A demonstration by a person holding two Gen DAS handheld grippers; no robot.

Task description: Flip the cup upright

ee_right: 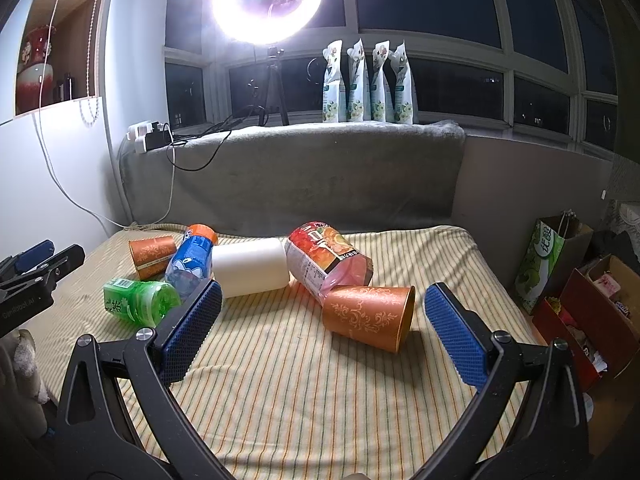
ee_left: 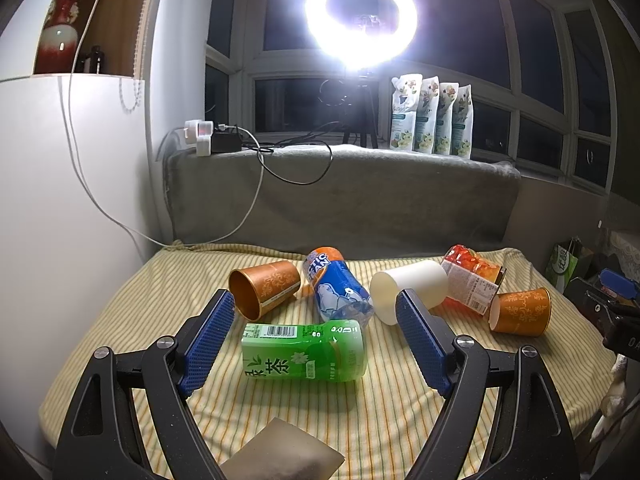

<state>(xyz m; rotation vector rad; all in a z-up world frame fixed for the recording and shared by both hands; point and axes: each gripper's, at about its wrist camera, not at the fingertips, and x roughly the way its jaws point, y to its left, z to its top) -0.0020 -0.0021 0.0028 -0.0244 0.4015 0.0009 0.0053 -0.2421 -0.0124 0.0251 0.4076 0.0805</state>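
The orange cup (ee_right: 370,316) is lying on its side on the striped cloth (ee_right: 300,400), its mouth facing the cloth's right edge. We are seeing bare cloth in front of it. The red bottle (ee_right: 328,258) is touching it behind. We are holding the right gripper (ee_right: 322,312) wide open and empty near it. The left gripper (ee_left: 314,328), open and empty too, is hovering above the green bottle (ee_left: 304,350), partly hiding another orange cup (ee_left: 264,288).

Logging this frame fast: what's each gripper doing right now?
Left gripper: open, holding nothing.
Right gripper: open, holding nothing.
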